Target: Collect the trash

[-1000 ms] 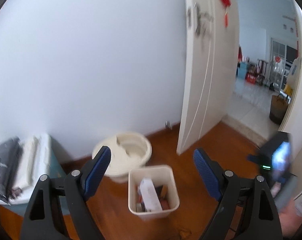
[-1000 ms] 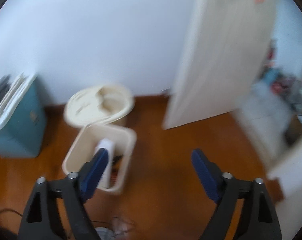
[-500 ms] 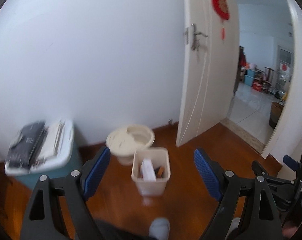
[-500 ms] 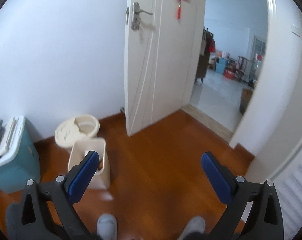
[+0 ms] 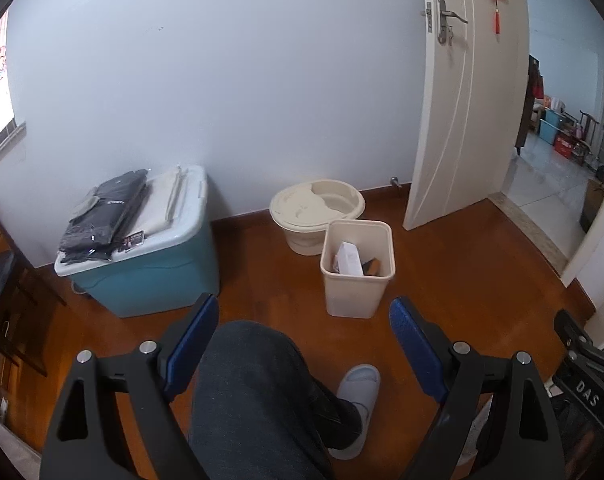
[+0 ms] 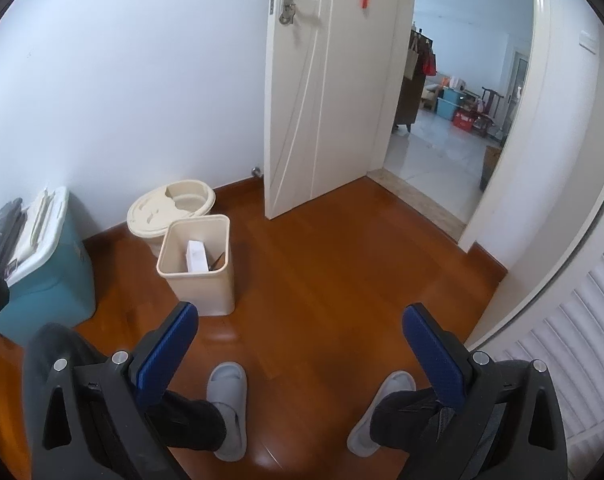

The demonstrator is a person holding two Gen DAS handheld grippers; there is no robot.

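Note:
A cream square trash bin [image 5: 357, 280] stands on the wooden floor, with a white box [image 5: 350, 258] and dark scraps inside. It also shows in the right wrist view [image 6: 200, 276], with the white box [image 6: 197, 256] in it. My left gripper [image 5: 304, 320] is open and empty, high above the floor, well back from the bin. My right gripper [image 6: 300, 328] is open and empty, to the right of the bin and also well back.
A round cream lidded bucket [image 5: 317, 210] stands behind the bin by the wall. A teal storage box [image 5: 150, 264] with folded cloth on top is at the left. A white door [image 6: 322, 80] stands open. The person's legs and grey slippers [image 6: 227, 408] are below.
Both grippers have pulled up and back from the bin; it looks smaller and farther. The person's legs and slippers have come into view. Both stayed open.

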